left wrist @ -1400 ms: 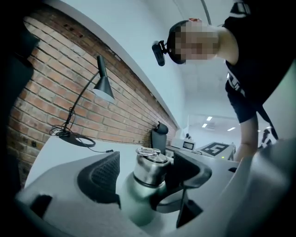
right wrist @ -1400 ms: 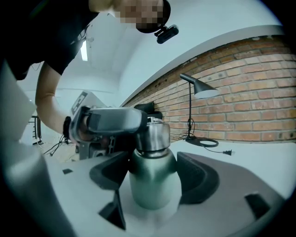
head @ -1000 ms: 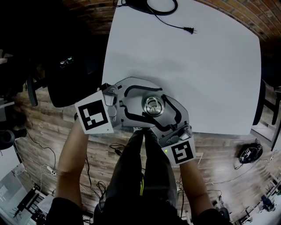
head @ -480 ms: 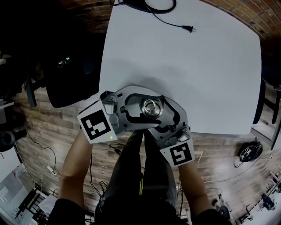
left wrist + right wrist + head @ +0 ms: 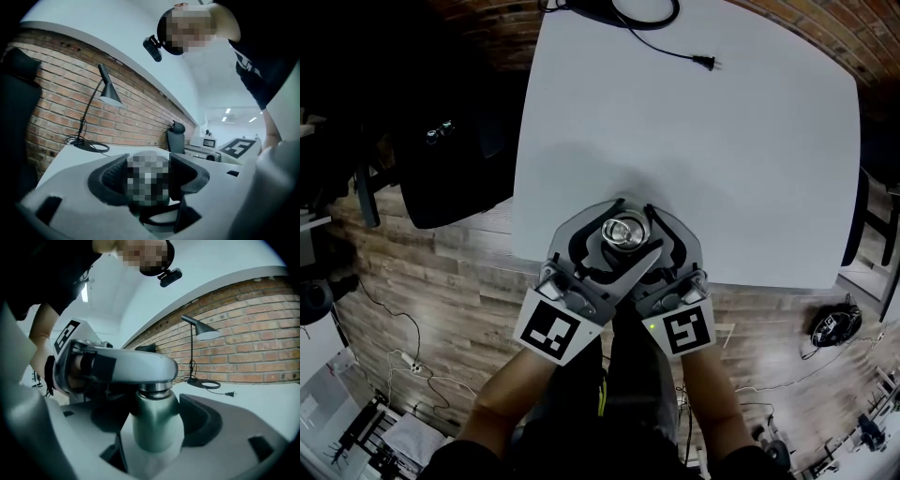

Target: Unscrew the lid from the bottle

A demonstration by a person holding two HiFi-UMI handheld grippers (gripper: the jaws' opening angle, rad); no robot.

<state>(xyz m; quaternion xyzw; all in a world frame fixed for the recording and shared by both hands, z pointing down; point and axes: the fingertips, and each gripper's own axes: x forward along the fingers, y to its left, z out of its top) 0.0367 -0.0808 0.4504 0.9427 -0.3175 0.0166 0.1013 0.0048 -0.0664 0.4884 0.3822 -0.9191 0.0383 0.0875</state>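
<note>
A green metal bottle (image 5: pixel 157 425) stands upright near the front edge of the white table (image 5: pixel 722 169). Its silvery lid (image 5: pixel 625 231) faces up in the head view. My left gripper (image 5: pixel 609 234) reaches in from the near left. Its jaws have just been closing, and the dark pads (image 5: pixel 110 176) now press on the lid (image 5: pixel 147 180) between them. The right gripper view shows that left gripper (image 5: pixel 117 369) wrapped over the bottle's top. My right gripper (image 5: pixel 645 246) comes in from the near right and is shut on the bottle's body below the lid.
A desk lamp (image 5: pixel 105 89) stands at the table's far edge, and its black cable ends in a plug (image 5: pixel 705 64). A black chair (image 5: pixel 450 159) stands left of the table. A brick wall runs behind. The table's front edge lies just under both grippers.
My left gripper has swung from the bottle's left side round to the near left, its marker cube moving toward the person. Its jaws have closed in on the lid. The right gripper stayed still.
</note>
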